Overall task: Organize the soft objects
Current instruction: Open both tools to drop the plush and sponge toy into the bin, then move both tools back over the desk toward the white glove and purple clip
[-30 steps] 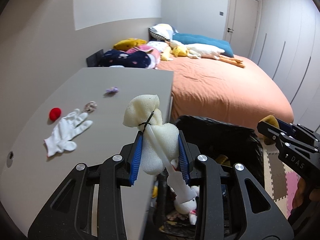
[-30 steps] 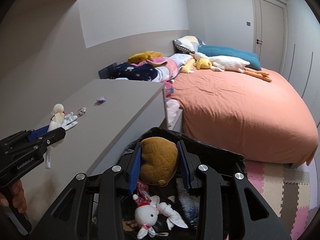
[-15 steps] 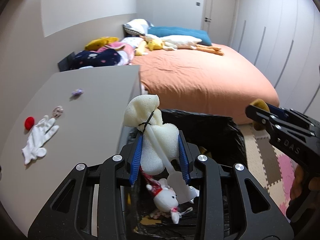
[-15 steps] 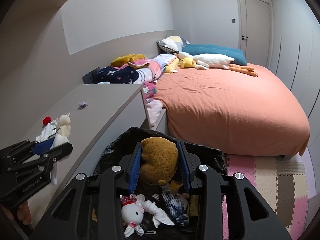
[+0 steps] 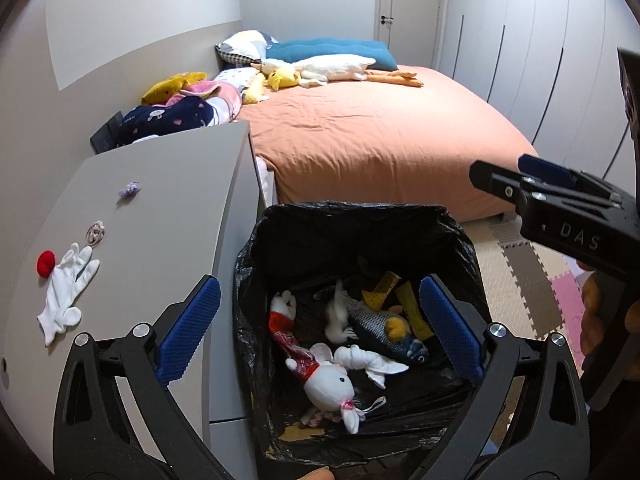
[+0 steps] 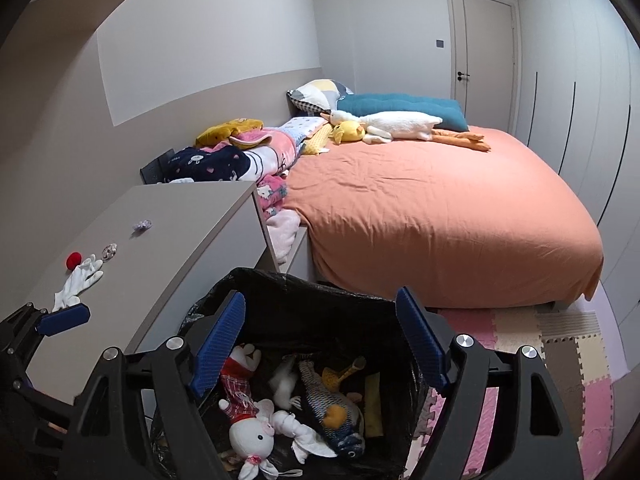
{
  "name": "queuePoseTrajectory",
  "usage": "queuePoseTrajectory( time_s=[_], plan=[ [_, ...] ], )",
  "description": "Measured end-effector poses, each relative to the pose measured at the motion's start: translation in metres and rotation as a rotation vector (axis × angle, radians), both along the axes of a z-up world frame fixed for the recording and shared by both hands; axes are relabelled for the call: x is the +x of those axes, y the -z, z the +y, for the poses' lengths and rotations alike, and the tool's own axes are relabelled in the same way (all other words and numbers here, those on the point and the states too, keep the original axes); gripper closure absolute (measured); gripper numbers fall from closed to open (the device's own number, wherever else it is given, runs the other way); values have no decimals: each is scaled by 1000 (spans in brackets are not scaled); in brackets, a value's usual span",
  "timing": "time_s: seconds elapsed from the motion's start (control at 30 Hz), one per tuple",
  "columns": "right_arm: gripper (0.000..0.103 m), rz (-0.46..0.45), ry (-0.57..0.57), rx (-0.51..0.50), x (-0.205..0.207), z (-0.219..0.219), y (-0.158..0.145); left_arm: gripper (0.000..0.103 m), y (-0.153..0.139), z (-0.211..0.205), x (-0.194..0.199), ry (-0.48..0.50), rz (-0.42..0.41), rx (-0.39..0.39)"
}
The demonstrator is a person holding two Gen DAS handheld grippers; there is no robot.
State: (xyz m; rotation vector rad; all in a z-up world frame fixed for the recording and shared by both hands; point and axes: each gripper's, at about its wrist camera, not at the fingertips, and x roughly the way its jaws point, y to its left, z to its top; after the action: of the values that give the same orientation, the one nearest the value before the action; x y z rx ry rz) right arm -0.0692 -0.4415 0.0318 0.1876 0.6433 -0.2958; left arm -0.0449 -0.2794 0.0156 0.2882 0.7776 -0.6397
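Note:
Both grippers hang open over a black bag-lined bin (image 5: 360, 210), with nothing between their blue pads. My left gripper (image 5: 318, 286) is above the bin's near side, my right gripper (image 6: 320, 298) above the same bin (image 6: 304, 284). Inside lie a white rabbit plush (image 5: 328, 384), a grey fish plush (image 5: 380, 324), yellow sponge pieces (image 5: 384, 286) and a small white soft item (image 5: 334, 316). On the grey desk top (image 5: 168, 200) rest a white glove (image 5: 66, 292), a red ball (image 5: 46, 263), a hair tie (image 5: 95, 233) and a purple scrap (image 5: 130, 189).
The right gripper's body (image 5: 560, 216) crosses the right of the left wrist view. Beyond the bin an orange bed (image 6: 440, 216) carries a long goose plush (image 6: 400, 124), pillows and folded blankets (image 6: 240, 156). Foam floor mats (image 6: 560, 344) lie to the right.
Both grippers have opened: the white foam piece left my left gripper and the brown plush left my right one. Both have moved further over the bin.

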Motion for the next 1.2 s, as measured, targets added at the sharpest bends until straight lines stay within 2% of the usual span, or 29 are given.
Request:
queuePoseTrajectory(
  time_s=[0.6,0.93,1.2],
  plan=[
    [25,6,-22,16,18,5,6,7,11,8,17,-34,31,4],
    [25,11,-100,29,52,31,7,7,9,34,42,-102,38,16],
    [25,22,-165,37,87,62,8,7,10,73,70,-186,55,19]
  ],
)
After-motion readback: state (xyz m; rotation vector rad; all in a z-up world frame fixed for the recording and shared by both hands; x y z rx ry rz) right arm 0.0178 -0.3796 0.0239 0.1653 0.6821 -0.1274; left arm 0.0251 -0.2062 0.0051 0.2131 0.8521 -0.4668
